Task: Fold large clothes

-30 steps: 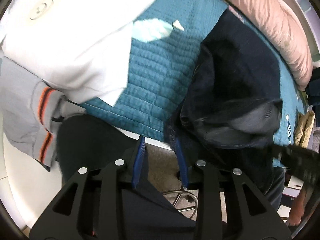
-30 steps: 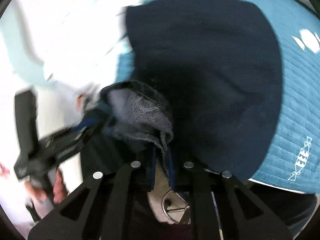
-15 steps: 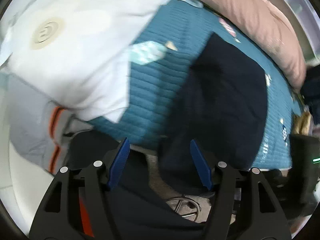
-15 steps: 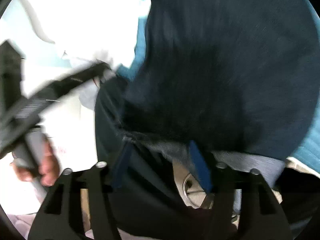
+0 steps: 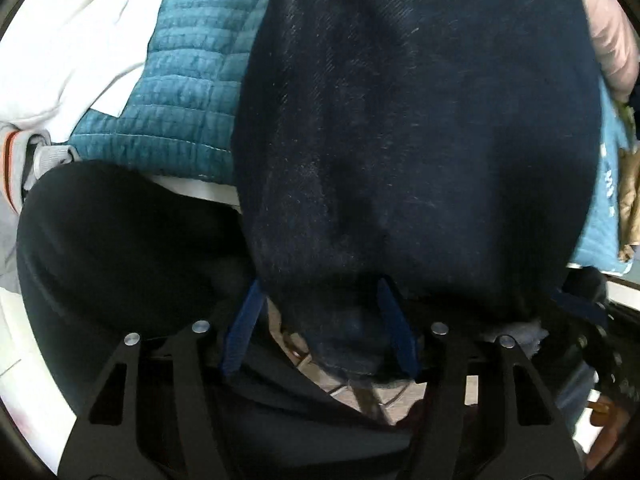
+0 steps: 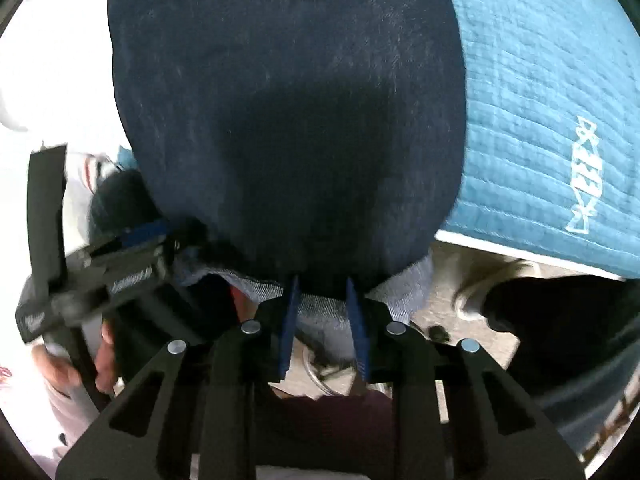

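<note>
A dark navy denim garment (image 5: 400,120) lies flat on the teal quilt (image 5: 180,92), and its near edge hangs over the bed's side. My left gripper (image 5: 318,280) points down at that edge. Its jaws are closing with a corner of the garment between the blue pads, and the left pad stands apart from the cloth. In the right wrist view the garment (image 6: 280,100) fills the middle. My right gripper (image 6: 321,279) straddles the pale inner side of the hem; its jaws are closing and a gap shows between the pads. The left gripper (image 6: 120,264) sits further left along the same edge.
White bedding (image 5: 60,40) and a grey garment with orange stripes (image 5: 12,152) lie to the left. A pink duvet (image 5: 612,40) runs along the far right. The person's dark-clothed leg (image 5: 120,248) is close below the bed edge. A hand (image 6: 104,360) holds the left gripper.
Both grippers have let go of the raised fold, opened and dropped to the garment's near edge. The garment now lies spread flat. The right jaws have narrowed again around the hem.
</note>
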Motion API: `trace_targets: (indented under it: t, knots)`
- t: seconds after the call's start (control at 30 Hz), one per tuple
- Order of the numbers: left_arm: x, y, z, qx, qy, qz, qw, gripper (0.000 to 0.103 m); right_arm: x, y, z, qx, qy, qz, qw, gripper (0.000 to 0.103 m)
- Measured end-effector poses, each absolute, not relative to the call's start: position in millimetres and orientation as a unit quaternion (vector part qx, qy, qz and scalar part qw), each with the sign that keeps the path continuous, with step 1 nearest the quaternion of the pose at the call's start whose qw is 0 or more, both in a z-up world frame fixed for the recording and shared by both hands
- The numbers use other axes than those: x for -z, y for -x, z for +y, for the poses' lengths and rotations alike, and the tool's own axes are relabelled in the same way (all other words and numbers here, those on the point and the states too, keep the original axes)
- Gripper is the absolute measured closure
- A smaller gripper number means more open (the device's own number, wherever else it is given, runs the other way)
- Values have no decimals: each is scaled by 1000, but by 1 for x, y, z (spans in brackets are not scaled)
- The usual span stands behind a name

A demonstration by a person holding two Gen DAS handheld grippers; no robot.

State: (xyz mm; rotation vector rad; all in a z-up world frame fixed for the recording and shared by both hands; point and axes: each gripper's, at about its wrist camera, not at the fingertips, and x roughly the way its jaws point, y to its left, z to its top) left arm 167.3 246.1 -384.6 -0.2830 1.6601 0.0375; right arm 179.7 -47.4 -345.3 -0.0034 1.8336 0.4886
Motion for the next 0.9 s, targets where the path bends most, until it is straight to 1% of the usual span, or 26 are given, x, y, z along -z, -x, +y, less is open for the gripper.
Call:
trace_targets:
  t: [0.1, 0.23, 0.3, 0.4, 0.47, 0.57, 0.63, 0.77, 0.83, 0.9]
  knots:
    - [388, -174, 243, -19, 129, 736, 664, 43, 361, -174, -59, -191, -25, 806, 560, 80]
    - [399, -185, 242, -38, 120, 738, 663, 42, 393, -180, -65, -182, -47, 805, 562, 81]
    - [400, -190, 241, -37, 116, 742, 660, 42, 397, -180, -63, -178, -48, 807, 561, 80]
    - [380, -190, 240, -24, 119, 731, 672, 43, 366, -193, -59, -201, -33, 794, 574, 79]
    - [355, -189, 239, -7, 123, 722, 681, 43, 338, -210, -68, -212, -40, 775, 594, 77]
    - [320, -200, 241, 7, 128, 700, 702, 42, 298, -248, -71, -218, -42, 725, 652, 77]
    - [296, -215, 241, 17, 128, 680, 722, 42, 286, -275, -70, -209, -39, 704, 678, 77]
    - [265, -262, 239, 23, 120, 643, 756, 42, 281, -325, -62, -186, -31, 671, 717, 77]
    - [266, -294, 238, 25, 120, 633, 764, 42, 281, -337, -53, -176, -28, 671, 720, 79]
    - [279, -313, 242, 28, 120, 633, 764, 42, 299, -348, -47, -168, -29, 680, 713, 79]
